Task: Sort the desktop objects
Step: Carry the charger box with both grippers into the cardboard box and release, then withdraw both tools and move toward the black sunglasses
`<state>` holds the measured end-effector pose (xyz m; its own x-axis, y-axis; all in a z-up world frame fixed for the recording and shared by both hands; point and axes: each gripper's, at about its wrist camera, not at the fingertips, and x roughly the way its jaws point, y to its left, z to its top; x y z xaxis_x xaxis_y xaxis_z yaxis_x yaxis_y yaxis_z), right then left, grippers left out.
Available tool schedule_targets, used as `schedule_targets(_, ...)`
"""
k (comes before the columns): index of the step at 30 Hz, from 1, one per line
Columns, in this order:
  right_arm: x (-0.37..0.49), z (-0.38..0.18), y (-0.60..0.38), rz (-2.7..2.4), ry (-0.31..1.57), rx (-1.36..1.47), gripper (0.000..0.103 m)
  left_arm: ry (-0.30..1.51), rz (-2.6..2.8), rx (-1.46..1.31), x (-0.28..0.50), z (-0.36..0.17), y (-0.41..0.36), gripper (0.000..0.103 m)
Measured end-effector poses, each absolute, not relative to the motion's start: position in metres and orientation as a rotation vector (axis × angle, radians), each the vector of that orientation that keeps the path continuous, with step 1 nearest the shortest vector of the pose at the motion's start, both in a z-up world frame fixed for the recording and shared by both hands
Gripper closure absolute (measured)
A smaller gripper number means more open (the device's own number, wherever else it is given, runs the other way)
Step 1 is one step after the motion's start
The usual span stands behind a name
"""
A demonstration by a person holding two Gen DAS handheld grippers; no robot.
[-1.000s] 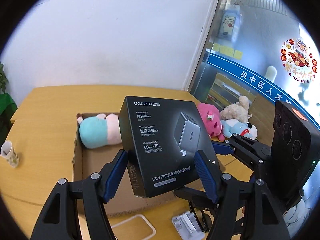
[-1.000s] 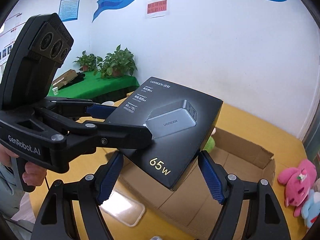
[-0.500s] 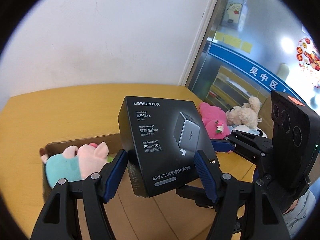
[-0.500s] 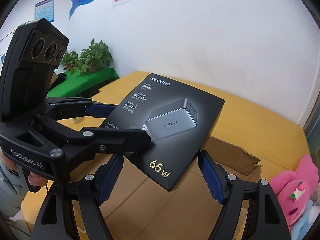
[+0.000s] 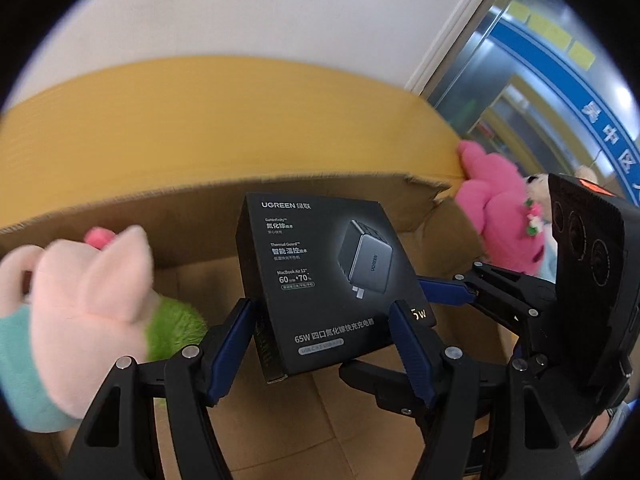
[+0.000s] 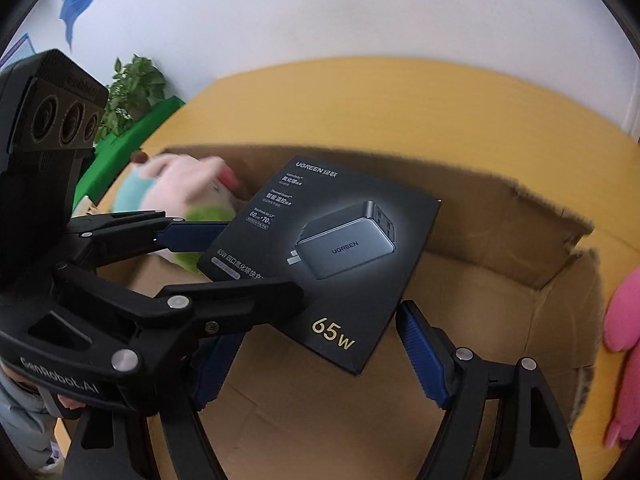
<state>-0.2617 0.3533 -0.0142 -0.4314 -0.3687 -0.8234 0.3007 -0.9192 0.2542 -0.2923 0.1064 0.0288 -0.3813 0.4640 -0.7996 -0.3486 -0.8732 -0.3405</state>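
Note:
A black UGREEN charger box (image 5: pixel 320 280) is held between both grippers over the open cardboard box (image 5: pixel 328 190). My left gripper (image 5: pixel 322 344) is shut on the charger box's near end. My right gripper (image 6: pixel 316 344) grips the same charger box (image 6: pixel 340 256) from the other side; it shows at the right of the left wrist view (image 5: pixel 448 292). A pink and teal plush pig (image 5: pixel 80 296) lies inside the cardboard box (image 6: pixel 500 280) on the left, with a green plush (image 5: pixel 172 328) under it.
A pink plush toy (image 5: pixel 500 216) lies on the yellow table (image 5: pixel 200 120) outside the cardboard box's right wall, also at the right edge of the right wrist view (image 6: pixel 624 320). Potted plants (image 6: pixel 136 88) on a green surface stand beyond the table.
Both grippers have carried the charger box forward and down, from above the table into the mouth of the cardboard box. The plush pig now appears much closer.

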Motion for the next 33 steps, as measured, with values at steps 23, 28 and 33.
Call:
schedule_targets(23, -0.058, 0.100, 0.333, -2.756, -0.068, 1.053, 0.000, -0.119, 2.634, -0.880, -0.090, 0.152, 0.032, 0.022)
schedule_targets(28, -0.010, 0.112, 0.298, -2.803, -0.138, 0.990, 0.000, -0.041, 2.739, -0.811, -0.024, 0.151, 0.027, 0.022)
schedule_targets(33, 0.033, 0.111, 0.272, -2.846, -0.049, 0.980, 0.000, 0.019, 2.781, -0.768, 0.023, 0.150, 0.027, 0.022)
